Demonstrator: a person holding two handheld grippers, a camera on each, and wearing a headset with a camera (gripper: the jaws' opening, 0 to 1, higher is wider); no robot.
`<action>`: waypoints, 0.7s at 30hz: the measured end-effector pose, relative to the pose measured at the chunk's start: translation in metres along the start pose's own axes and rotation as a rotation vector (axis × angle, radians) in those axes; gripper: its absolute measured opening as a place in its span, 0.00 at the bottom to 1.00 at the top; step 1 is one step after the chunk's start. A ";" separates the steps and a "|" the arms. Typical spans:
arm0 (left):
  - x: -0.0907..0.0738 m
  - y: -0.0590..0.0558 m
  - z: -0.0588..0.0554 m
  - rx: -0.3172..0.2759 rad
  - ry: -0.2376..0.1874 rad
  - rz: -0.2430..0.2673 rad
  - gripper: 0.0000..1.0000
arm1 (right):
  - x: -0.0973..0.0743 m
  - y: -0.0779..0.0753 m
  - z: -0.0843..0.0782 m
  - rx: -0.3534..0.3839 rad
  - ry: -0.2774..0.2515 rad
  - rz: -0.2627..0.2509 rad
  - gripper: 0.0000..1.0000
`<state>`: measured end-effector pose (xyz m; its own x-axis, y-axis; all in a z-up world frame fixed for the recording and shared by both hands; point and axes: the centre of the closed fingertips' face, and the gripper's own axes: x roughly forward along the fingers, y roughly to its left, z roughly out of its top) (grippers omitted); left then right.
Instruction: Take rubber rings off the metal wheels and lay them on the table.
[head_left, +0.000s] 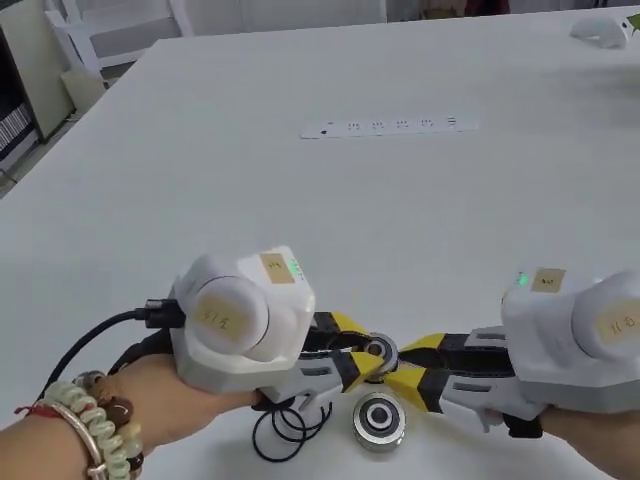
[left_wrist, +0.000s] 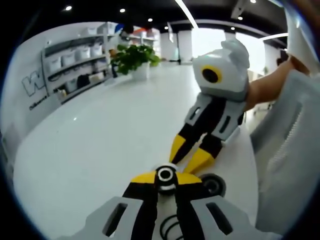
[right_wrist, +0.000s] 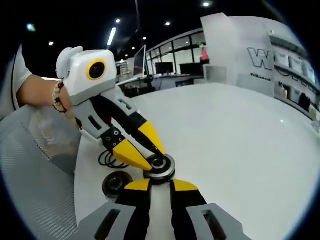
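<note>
Holding the metal wheel (head_left: 378, 350) up from the table (head_left: 300, 230) is the job of my left gripper (left_wrist: 166, 179). Its two yellow tips are closed on the wheel, one on each side, so the wheel hangs low above the table between both tools. I think this grip is chosen so that the rim is free for the other tool. A dark band goes around the rim in the right gripper view. I judge it is the rubber ring, not yet off.

My right gripper (right_wrist: 156, 187) meets the wheel from the opposite side, with its tips at the rim. Its jaws stand with a narrow gap, but whether they pinch the ring or only touch it, I cannot tell. The two tools face each other nose to nose, which I believe gives one a fixed hold and the other a direction to pull.

Just below lies a second wheel (head_left: 379, 420), flat on the table, near the held one but apart from it. To its left some loose rubber rings (head_left: 288, 432) lie overlapped. This looks like the place where finished rings are put, close enough for a short drop. Farther out a power strip (head_left: 390, 127) lies well apart from the work.
</note>
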<state>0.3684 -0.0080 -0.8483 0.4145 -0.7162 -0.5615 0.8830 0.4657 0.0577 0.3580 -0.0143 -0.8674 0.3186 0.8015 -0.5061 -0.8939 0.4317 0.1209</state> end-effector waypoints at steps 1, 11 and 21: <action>0.000 0.000 0.000 -0.003 0.000 -0.002 0.13 | -0.002 0.000 -0.001 -0.014 0.002 -0.001 0.06; -0.001 0.000 0.000 -0.003 -0.006 0.001 0.13 | -0.001 -0.009 0.001 0.258 -0.059 -0.049 0.00; 0.000 0.000 0.000 0.004 -0.007 0.002 0.13 | -0.005 -0.012 0.002 0.648 -0.138 0.020 0.00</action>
<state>0.3683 -0.0075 -0.8482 0.4179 -0.7189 -0.5555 0.8830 0.4651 0.0624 0.3675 -0.0224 -0.8649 0.3802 0.8388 -0.3897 -0.5431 0.5435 0.6400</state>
